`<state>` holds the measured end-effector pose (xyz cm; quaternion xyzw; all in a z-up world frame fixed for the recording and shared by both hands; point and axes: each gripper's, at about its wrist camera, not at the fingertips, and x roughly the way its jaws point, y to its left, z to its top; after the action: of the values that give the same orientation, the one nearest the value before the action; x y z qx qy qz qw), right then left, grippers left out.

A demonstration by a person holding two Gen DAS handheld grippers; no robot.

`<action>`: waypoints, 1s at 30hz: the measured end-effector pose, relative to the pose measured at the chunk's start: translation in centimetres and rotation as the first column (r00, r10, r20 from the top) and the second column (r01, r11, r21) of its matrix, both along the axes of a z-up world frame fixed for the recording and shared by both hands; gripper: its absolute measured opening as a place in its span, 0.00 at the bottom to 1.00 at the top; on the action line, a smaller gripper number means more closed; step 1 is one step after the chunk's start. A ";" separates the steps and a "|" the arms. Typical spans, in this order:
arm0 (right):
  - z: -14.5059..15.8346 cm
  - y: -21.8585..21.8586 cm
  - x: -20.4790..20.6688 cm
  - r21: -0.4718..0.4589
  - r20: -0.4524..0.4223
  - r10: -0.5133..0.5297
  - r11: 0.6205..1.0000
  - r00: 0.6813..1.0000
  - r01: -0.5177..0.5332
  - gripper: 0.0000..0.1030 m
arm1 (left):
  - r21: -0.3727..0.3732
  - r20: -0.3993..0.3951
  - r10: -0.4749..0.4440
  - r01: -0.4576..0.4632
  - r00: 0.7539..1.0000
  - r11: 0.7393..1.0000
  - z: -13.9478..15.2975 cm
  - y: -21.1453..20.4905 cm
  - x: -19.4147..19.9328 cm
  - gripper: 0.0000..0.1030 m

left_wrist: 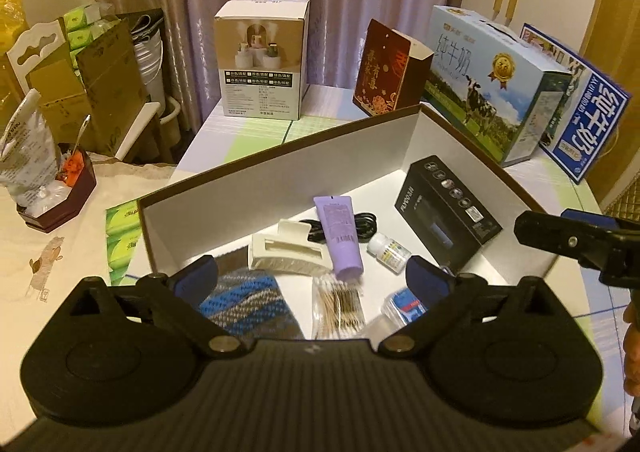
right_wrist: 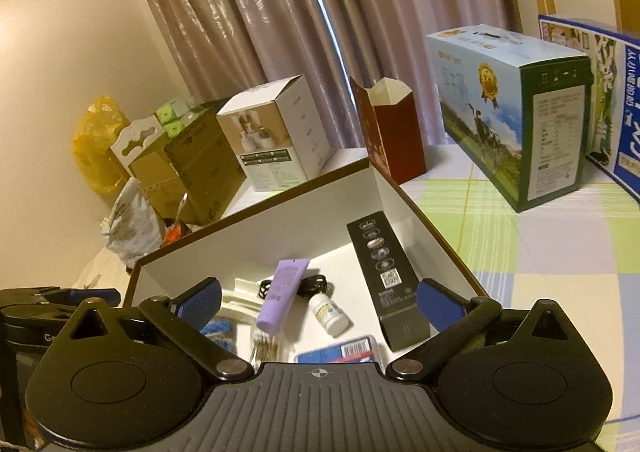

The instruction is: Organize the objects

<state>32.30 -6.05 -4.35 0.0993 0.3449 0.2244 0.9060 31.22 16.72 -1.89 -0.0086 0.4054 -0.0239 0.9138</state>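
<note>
Left wrist view: left gripper (left_wrist: 312, 278) jaws spread, empty, over white-lined box (left_wrist: 280, 168) on bench (left_wrist: 248, 124). Between jaws: purple tube (left_wrist: 339, 237), cotton swabs (left_wrist: 339, 302), small white bottle (left_wrist: 388, 248); black carton (left_wrist: 448, 208) ahead-right. Right gripper (right_wrist: 318, 302) jaws spread, empty, same box.
</note>
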 end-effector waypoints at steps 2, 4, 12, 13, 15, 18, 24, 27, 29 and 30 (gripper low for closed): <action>0.2 -0.3 -0.8 -0.002 0.001 -0.001 1.000 1.000 0.001 0.98 | 0.002 0.005 0.002 -0.002 1.000 1.000 0.3 -0.2 -1.0 0.96; 0.5 -0.7 -1.7 -0.001 0.003 0.002 1.000 1.000 -0.002 0.98 | -0.003 0.007 0.006 -0.006 1.000 1.000 0.6 -0.3 -2.1 0.96; 0.9 -2.0 -4.8 -0.014 0.003 0.011 1.000 1.000 -0.011 0.98 | 0.000 0.001 0.013 -0.013 1.000 1.000 0.8 -1.3 -6.5 0.97; 0.9 -2.1 -5.1 -0.017 0.003 0.011 1.000 1.000 -0.011 0.98 | -0.002 -0.002 0.017 -0.017 1.000 1.000 0.8 -1.4 -7.0 0.97; 0.9 -2.5 -5.9 -0.016 0.001 0.016 1.000 1.000 -0.016 0.98 | -0.003 -0.004 0.023 -0.023 1.000 1.000 0.8 -1.5 -8.1 0.97; 0.8 -3.2 -7.2 -0.012 -0.006 0.020 1.000 1.000 -0.020 0.98 | -0.006 -0.005 0.028 -0.028 1.000 1.000 0.9 -2.0 -9.6 0.97; 1.0 -4.7 -9.7 -0.015 -0.014 0.033 0.999 0.999 -0.033 0.98 | -0.007 -0.008 0.032 -0.032 0.999 0.999 1.2 -3.4 -12.4 0.97; 1.1 -5.6 -11.0 -0.015 -0.013 0.037 0.999 0.999 -0.037 0.98 | -0.005 -0.001 0.035 -0.035 0.999 0.999 1.5 -4.3 -13.9 0.97; 1.2 -6.3 -11.9 -0.011 -0.016 0.037 0.999 0.999 -0.038 0.98 | -0.006 0.003 0.035 -0.035 0.999 0.999 1.6 -4.9 -14.7 0.97; 1.2 -6.6 -12.3 -0.010 -0.017 0.039 0.999 0.999 -0.039 0.98 | -0.005 0.006 0.036 -0.036 0.999 0.999 1.7 -5.2 -15.2 0.97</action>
<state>20.03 -12.67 -3.15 0.0899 0.3556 0.2393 0.8990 16.01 11.50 -0.20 -0.0181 0.4025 -0.0086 0.9152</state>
